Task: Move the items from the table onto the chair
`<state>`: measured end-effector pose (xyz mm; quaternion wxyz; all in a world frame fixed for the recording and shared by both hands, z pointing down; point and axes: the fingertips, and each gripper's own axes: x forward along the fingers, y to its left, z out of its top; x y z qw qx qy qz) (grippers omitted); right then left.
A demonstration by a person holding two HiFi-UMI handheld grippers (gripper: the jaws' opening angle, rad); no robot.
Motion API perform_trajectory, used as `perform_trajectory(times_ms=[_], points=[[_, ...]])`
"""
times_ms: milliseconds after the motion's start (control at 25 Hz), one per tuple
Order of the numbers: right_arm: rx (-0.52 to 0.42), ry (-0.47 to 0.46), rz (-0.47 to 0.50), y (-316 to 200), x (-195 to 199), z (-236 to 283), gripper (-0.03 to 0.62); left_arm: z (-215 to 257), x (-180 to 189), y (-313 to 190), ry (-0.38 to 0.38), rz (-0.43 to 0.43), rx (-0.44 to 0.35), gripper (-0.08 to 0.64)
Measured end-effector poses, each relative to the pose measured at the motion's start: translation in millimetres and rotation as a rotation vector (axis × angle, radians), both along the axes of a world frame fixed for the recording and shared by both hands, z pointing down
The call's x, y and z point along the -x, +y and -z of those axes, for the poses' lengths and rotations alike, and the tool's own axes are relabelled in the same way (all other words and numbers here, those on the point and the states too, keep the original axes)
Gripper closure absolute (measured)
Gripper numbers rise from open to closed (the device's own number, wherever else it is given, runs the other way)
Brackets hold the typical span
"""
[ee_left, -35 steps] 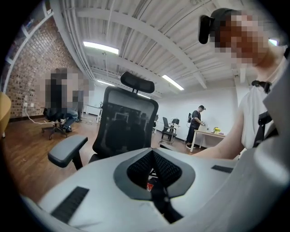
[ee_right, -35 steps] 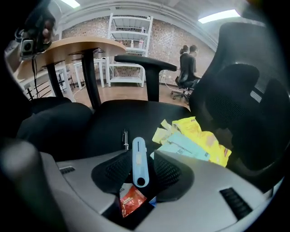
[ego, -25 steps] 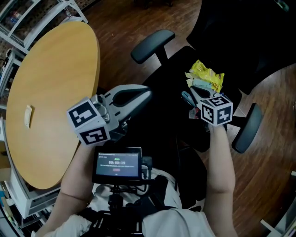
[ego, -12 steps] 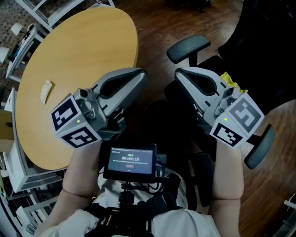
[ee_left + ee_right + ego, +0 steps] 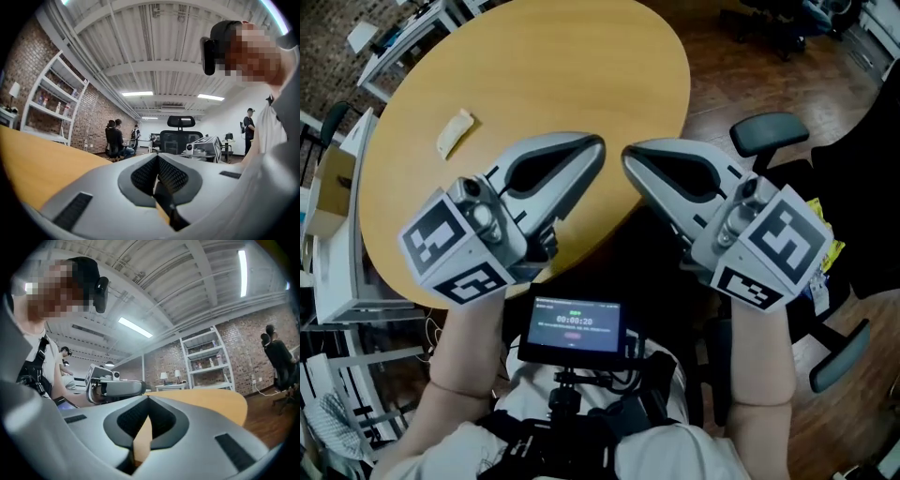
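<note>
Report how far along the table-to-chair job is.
Done: a yellow packet lies on the chair. In hand: nothing; the left gripper and right gripper are both shut and empty. Left: one small pale item on the table.

dim head view, bright ceiling strips (image 5: 137,93) (fisheye edges dark)
</note>
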<state>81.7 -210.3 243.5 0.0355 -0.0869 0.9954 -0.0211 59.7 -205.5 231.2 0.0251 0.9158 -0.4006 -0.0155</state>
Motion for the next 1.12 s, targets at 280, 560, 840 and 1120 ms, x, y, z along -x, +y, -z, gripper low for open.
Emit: perform_trajectory(times_ms=[280,560,840,1120], points=[[0.003,0.006,0.165,40,82,5,0.592,-2,79,37,-0.071,0.160,0.001,0.549],[-0.024,0.047,0.303,84,157,-3,0.592,-19,161,87,-0.066,0.333,0.041,0.549],[-0.011,0.100,0.371,111,220,-18,0.592,-38,221,127,-0.076,0.433,0.087,0.549],[-0.046,0.160,0.412,132,250,-35,0.592,-53,244,144,-0.074,0.454,0.109,0.549]])
